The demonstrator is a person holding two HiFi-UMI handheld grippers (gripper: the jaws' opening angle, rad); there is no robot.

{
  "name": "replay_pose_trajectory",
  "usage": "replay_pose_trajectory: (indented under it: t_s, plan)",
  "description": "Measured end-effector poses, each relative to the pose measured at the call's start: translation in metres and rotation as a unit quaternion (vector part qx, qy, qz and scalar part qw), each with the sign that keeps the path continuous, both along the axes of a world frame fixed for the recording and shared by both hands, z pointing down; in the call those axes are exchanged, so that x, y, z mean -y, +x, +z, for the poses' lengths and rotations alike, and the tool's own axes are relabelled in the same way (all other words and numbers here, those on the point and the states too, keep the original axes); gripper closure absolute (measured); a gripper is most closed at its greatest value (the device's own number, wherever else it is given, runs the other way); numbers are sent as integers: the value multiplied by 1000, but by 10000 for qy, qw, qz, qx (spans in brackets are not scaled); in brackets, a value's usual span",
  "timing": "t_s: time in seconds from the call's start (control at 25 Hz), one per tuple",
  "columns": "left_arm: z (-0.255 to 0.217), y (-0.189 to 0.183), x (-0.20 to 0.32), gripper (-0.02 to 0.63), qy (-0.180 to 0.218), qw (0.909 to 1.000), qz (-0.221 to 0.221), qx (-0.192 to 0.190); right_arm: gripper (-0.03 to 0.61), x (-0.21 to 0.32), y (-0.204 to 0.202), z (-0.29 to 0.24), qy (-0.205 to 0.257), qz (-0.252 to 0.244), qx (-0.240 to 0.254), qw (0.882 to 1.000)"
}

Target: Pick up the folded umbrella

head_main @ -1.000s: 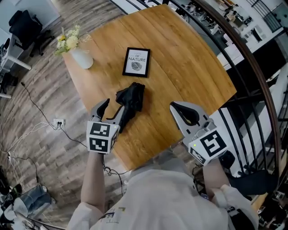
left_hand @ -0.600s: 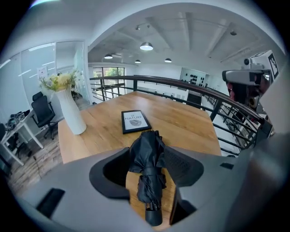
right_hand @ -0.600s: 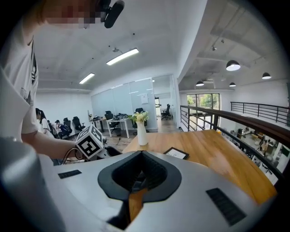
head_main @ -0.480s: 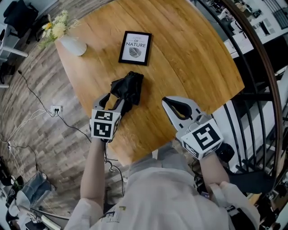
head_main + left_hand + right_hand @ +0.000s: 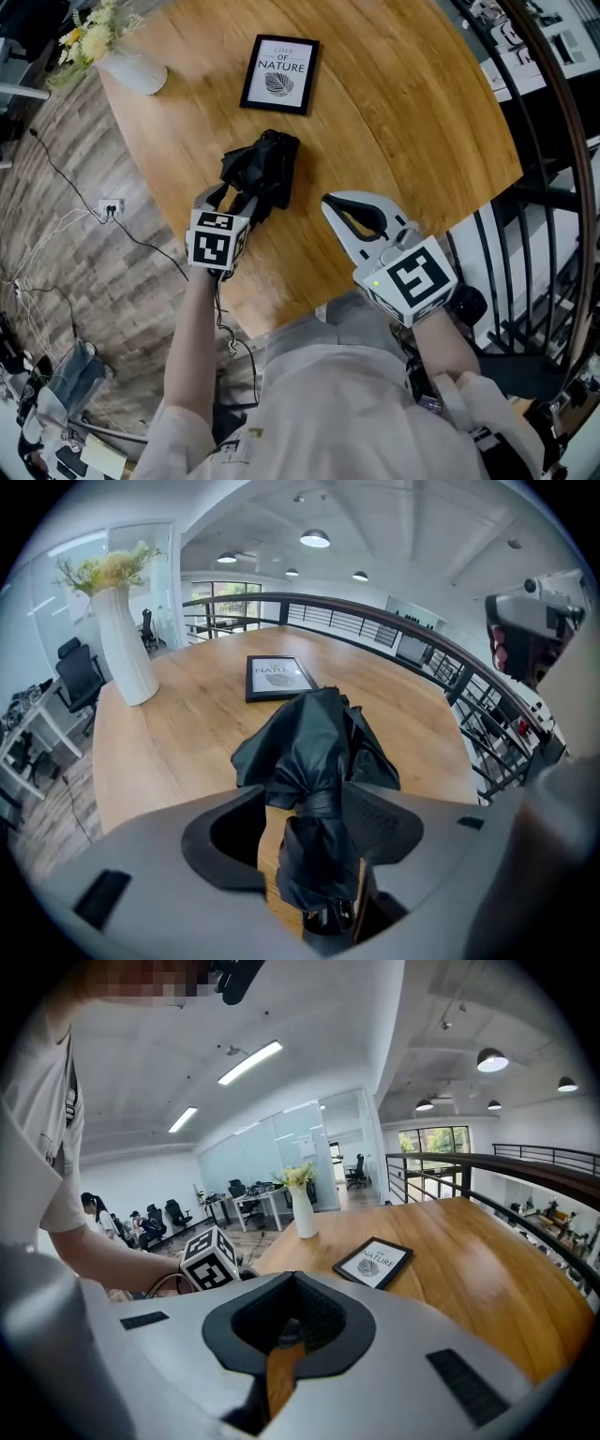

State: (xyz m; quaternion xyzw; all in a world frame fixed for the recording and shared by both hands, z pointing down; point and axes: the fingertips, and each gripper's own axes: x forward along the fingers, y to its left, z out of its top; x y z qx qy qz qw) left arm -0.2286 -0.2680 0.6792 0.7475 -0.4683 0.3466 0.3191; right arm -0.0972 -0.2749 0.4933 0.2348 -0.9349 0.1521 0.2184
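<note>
Grippers in both of a person's hands hang over a round wooden surface (image 5: pixel 412 103), where the folded umbrella (image 5: pixel 263 167) lies near the edge closest to the person, just short of a framed print (image 5: pixel 279 61) reading "Nature". The left gripper (image 5: pixel 232 199) points steeply down at the black umbrella's near end, one jaw on either side of the bundle. Its jaws are wide and opening, and the left gripper view shows the strapped, crumpled fabric standing between them, with bare wood visible in the gap beside the left-hand jaw, so the pads do not clamp it. The umbrella rests on the wood with its loose folds spread toward the print. The right gripper (image 5: pixel 330 204) sits apart to the right, above the surface's near edge, its curved jaws meeting at the tips around a hollow that holds nothing; only a strip of wood shows through the slit. A white vase (image 5: pixel 136 71) of pale flowers (image 5: pixel 86 37) stands at the far left rim, well apart from the umbrella.
</note>
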Motion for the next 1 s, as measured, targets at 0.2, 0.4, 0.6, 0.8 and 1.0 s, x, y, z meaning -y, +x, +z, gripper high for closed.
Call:
replay_pose_trajectory:
  t_s: [0.2, 0.4, 0.6, 0.8, 1.0]
  plan:
    - [1, 7, -5, 353, -162, 9994, -17, -306, 551, -10, 2, 20, -304, 56, -41, 9995]
    - [5, 16, -6, 325, -183, 9992, 275, -208, 550, -22, -1, 36, -445, 53, -135, 9989]
    - [23, 30, -13, 316, -571, 9977, 192, -317, 551, -30, 10, 52, -672, 158, -236, 9973]
    - [39, 28, -10, 316, -717, 9973, 52, 119, 550, -38, 17, 57, -685, 186, -276, 9971]
    - [70, 18, -9, 322, -680, 9965, 17, 494, 551, -52, 25, 56, -684, 230, -326, 9969]
